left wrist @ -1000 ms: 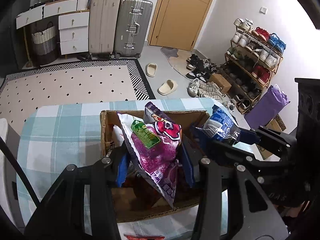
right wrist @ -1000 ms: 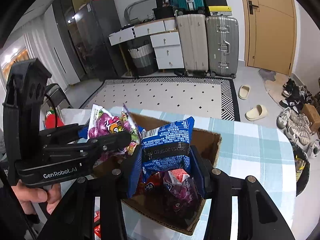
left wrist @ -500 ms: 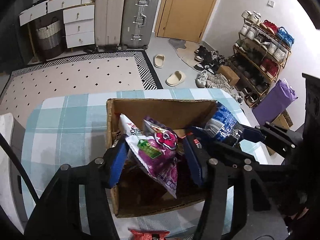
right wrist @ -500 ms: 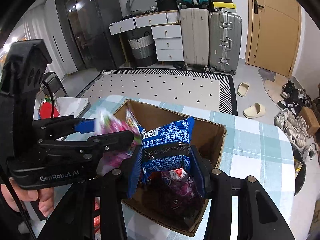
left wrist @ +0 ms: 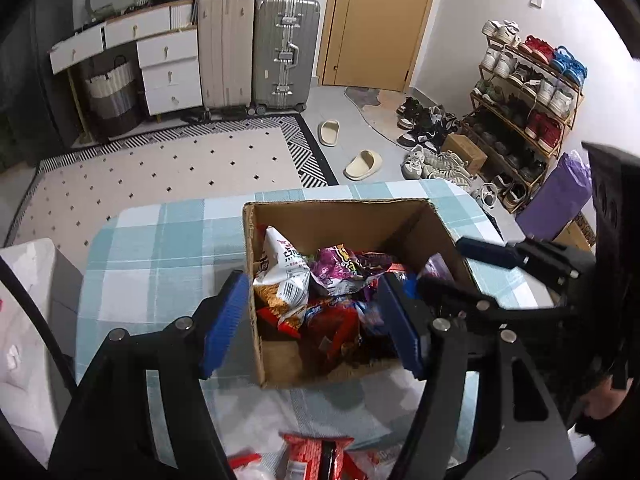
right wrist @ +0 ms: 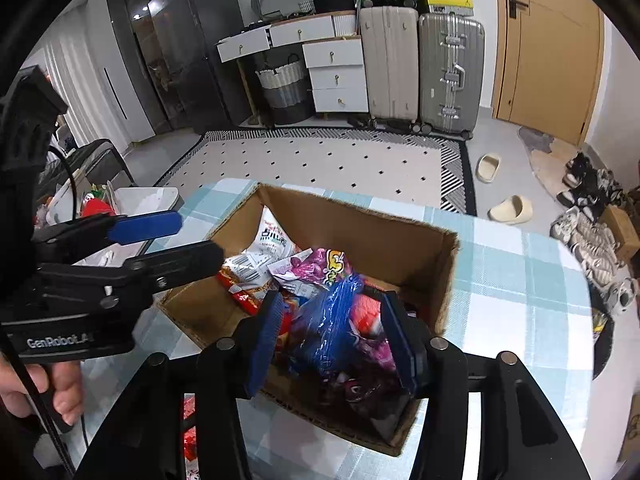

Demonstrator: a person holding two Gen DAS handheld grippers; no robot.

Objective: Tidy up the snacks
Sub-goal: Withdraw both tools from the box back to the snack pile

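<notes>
An open cardboard box (left wrist: 340, 205) (right wrist: 360, 213) sits on the plaid table and holds several snack bags. A purple bag (left wrist: 345, 265) (right wrist: 320, 264) lies on top of that pile, beside a white one (left wrist: 285, 266). My left gripper (left wrist: 312, 324) (right wrist: 176, 240) hangs over the box's near left corner; its jaws are opening and nothing is between them. Over the box's near right side my right gripper (right wrist: 333, 342) (left wrist: 452, 268) is opening too. A blurred blue bag (right wrist: 332, 320) sits loose between its pads, over the pile.
More red snack packs (left wrist: 316, 456) (right wrist: 190, 440) lie on the checked cloth (left wrist: 160, 248) at the near edge. A white seat (left wrist: 24, 280) stands left of the table. A person's hand (right wrist: 60, 384) holds the left gripper. Suitcases, drawers and a shoe rack stand far back.
The left gripper let go of the purple bag, which now lies in the box, and drew back. The right gripper's jaws widened and the blue bag slipped lower.
</notes>
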